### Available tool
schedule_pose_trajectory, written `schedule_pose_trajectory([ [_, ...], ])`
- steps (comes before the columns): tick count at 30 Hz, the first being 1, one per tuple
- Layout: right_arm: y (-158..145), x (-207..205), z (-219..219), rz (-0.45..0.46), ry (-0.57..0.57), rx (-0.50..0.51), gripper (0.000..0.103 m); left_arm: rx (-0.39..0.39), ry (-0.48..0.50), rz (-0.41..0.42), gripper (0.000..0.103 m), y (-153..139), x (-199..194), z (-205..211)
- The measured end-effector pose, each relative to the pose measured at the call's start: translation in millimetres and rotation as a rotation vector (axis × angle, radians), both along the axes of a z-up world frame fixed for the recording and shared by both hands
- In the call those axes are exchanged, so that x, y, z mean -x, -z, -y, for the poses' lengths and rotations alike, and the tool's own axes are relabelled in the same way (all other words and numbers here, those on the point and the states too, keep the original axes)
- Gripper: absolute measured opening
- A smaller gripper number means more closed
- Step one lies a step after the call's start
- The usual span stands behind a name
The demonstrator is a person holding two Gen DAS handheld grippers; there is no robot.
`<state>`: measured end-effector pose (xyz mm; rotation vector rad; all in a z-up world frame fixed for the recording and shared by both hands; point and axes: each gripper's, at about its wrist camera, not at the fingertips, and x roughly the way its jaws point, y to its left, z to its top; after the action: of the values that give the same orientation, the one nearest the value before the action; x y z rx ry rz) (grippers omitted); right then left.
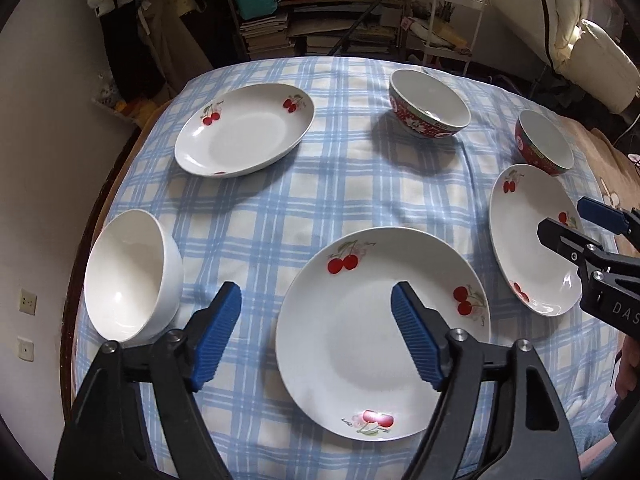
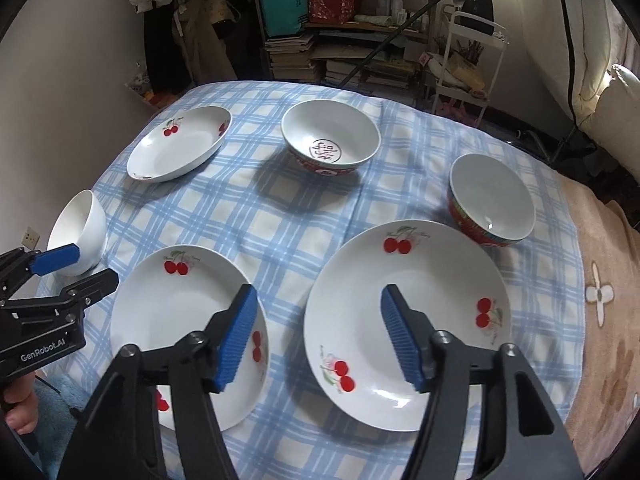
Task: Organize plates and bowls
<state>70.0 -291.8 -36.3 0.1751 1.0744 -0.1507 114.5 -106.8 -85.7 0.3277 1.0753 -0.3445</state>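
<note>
Cherry plates (image 2: 404, 320), bowls (image 2: 330, 140) apart, unstacked

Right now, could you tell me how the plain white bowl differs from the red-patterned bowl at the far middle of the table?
The plain white bowl has no decoration; the red-patterned bowl has a dark emblem inside. The white one sits at the table's edge, the patterned one mid-cloth. Both are empty.

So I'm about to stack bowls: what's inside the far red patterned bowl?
Only a dark printed mark on the white bottom of the far red bowl; no food or other dish is in it. From the left wrist view, its near wall hides the bottom.
</note>
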Motion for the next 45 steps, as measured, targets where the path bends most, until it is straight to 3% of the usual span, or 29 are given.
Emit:
schedule_pose_trajectory([
  [1, -0.6, 1.8, 7.6, 0.0, 0.021, 0.0, 0.089, -0.006, 0.006, 0.009, 0.083, -1.4, 0.8, 5.4],
  [4, -1.7, 8.4, 30.7, 0.0, 0.056, -0.029, 0.096, -0.013, 0.029, 0.015, 0.084, -4.1, -0.1, 22.1],
  [17, 15.1, 32.1, 104.4, -0.084, 0.145, -0.01, 0.096, 0.009, 0.148, -0.018, 0.084, -5.5, -17.9, 93.8],
  [33, 54.4, 41.4, 151.7, -0.155, 0.229, -0.052, 0.093, -0.047, 0.173, -0.124, 0.084, 43.1, -19.6, 144.9],
  [35, 58.0, 41.6, 154.8, -0.154, 0.233, -0.066, 0.086, -0.056, 0.177, -0.135, 0.084, 49.5, -19.5, 149.6],
  [37, 63.1, 40.1, 156.3, -0.159, 0.224, -0.096, 0.066, -0.071, 0.182, -0.139, 0.084, 55.7, -19.0, 154.8],
  [39, 70.6, 37.2, 158.5, -0.183, 0.222, -0.122, 0.055, -0.082, 0.181, -0.157, 0.084, 62.3, -19.5, 157.7],
  [41, 76.3, 35.4, 161.1, -0.199, 0.231, -0.137, 0.047, -0.08, 0.185, -0.188, 0.075, 68.0, -19.6, 160.0],
  [44, 84.4, 34.4, 166.6, -0.212, 0.242, -0.172, 0.034, -0.071, 0.193, -0.22, 0.051, 75.7, -19.6, 162.6],
  [45, 86.3, 34.8, 169.8, -0.207, 0.243, -0.204, 0.029, -0.049, 0.191, -0.248, 0.035, 79.1, -20.6, 162.2],
])
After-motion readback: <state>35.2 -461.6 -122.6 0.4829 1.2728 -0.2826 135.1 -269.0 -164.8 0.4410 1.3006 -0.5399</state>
